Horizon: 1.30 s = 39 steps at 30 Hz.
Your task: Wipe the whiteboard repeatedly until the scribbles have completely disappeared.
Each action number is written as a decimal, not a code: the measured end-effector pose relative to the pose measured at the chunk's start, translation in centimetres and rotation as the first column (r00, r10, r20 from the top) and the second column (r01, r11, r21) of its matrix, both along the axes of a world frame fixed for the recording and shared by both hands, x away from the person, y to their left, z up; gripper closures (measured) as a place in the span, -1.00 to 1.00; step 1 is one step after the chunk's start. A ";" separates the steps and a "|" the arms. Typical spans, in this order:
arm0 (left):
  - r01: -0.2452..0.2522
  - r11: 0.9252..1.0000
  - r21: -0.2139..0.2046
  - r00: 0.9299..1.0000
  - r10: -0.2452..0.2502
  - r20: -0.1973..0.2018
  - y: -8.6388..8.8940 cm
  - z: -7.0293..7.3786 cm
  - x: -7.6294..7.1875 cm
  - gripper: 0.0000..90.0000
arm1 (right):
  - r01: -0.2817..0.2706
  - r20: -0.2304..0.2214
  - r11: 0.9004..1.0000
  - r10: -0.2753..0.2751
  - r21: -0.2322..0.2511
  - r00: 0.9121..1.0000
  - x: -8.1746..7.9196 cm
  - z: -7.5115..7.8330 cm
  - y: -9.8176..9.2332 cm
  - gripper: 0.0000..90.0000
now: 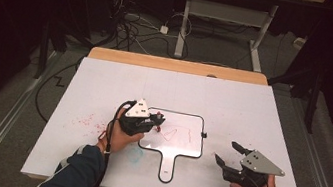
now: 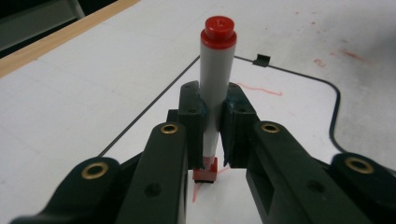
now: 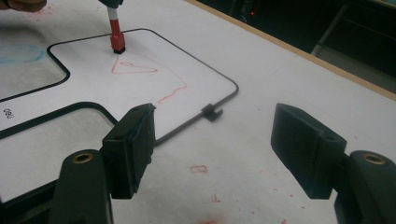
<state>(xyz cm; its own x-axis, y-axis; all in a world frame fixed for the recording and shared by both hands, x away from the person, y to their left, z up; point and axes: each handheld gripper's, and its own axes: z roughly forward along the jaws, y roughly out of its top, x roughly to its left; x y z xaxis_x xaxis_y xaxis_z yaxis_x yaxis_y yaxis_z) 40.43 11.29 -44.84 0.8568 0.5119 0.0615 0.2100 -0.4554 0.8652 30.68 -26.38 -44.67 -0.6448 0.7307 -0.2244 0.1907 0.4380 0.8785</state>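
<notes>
the left gripper (image 1: 150, 121) clamps a red-capped white marker (image 2: 215, 88) upright, its tip touching the black-rimmed paddle-shaped whiteboard (image 1: 181, 149) beside red scribbles (image 3: 140, 70). right of that whiteboard, the right gripper (image 1: 226, 153) hovers, jaws apart, empty, farther off.

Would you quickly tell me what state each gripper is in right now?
Left gripper: shut on the red marker, tip on the whiteboard.
Right gripper: open, holding nothing.
</notes>
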 end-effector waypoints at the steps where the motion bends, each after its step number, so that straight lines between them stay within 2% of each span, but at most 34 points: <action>1: -0.006 1.000 0.008 1.000 0.006 0.001 0.3 0.1 0.0 0.75 | -0.005 -0.001 1.000 0.005 -0.011 1.000 0.0 0.0 0.1 -0.30; 3: -0.018 0.999 0.036 1.000 0.017 0.016 0.6 0.2 -0.1 0.75 | -0.006 0.004 1.000 0.006 -0.018 1.000 -0.1 0.0 0.1 -0.30; 6: -0.005 1.000 0.029 1.000 0.004 0.012 0.8 0.2 -0.2 0.75 | -0.005 0.003 1.000 0.005 -0.020 1.000 0.0 0.0 0.1 -0.30; 8: 0.018 0.999 0.027 1.000 -0.018 0.023 0.3 0.1 -0.4 0.75 | -0.006 0.000 1.000 0.006 -0.018 1.000 0.0 0.0 0.1 -0.30; 11: 0.034 0.998 0.050 0.998 -0.036 0.052 -0.8 0.0 -0.8 0.75 | -0.011 -0.004 1.000 0.011 -0.022 1.000 -0.1 0.0 0.2 -0.30; 14: 0.009 0.998 0.059 0.997 -0.013 0.070 -0.9 0.0 -0.7 0.75 | -0.019 -0.007 0.999 0.019 -0.026 1.000 0.0 -0.1 0.3 -0.30; 15: -0.034 0.999 0.042 0.997 0.031 0.066 -0.4 -0.1 -0.3 0.75 | -0.017 -0.009 0.999 0.017 -0.029 1.000 -0.1 -0.2 0.3 -0.30; 16: -0.034 0.999 0.042 0.997 0.031 0.066 -0.4 -0.1 -0.3 0.75 | -0.017 -0.009 0.999 0.017 -0.029 1.000 -0.1 -0.2 0.3 -0.30; 19: -0.054 0.999 0.001 0.998 0.054 0.037 0.1 -0.3 0.1 0.75 | -0.017 -0.010 0.999 0.017 -0.030 1.000 -0.1 -0.1 0.3 -0.30; 22: 0.002 1.000 -0.019 1.000 -0.002 0.023 -0.9 -0.4 -0.5 0.75 | -0.020 -0.005 1.000 0.020 -0.023 1.000 -0.1 -0.1 0.3 -0.30; 25: 0.052 0.999 -0.010 0.998 -0.051 0.038 -2.3 -0.4 -1.2 0.75 | -0.021 -0.007 1.000 0.021 -0.020 1.000 -0.1 0.0 0.3 -0.30; 28: 0.046 0.999 0.002 0.998 -0.046 0.047 -2.4 -0.4 -1.2 0.75 | -0.027 -0.004 0.999 0.027 -0.027 1.000 -0.2 -0.1 0.3 -0.30; 34: -0.057 0.998 0.011 0.997 0.056 0.059 -0.8 -0.4 -0.1 0.75 | -0.022 -0.005 0.999 0.022 -0.025 1.000 -0.2 0.0 0.2 -0.30; 36: -0.058 0.998 -0.019 0.998 0.059 0.035 -0.5 -0.5 0.1 0.75 | -0.021 -0.007 0.999 0.021 -0.028 1.000 -0.2 0.0 0.2 -0.30; 39: -0.014 1.000 -0.022 1.000 0.014 0.028 -1.1 -0.5 -0.3 0.75 | -0.027 -0.003 0.999 0.027 -0.030 1.000 -0.2 0.0 0.2 -0.30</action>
<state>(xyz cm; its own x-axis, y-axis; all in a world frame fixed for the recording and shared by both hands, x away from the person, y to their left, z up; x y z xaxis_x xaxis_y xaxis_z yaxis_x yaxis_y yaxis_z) 40.12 10.21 -45.31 0.8476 0.5254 0.0740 0.1917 -0.4333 0.8806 30.46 -26.13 -44.66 -0.6647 0.7059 -0.2445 0.1807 0.4695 0.8642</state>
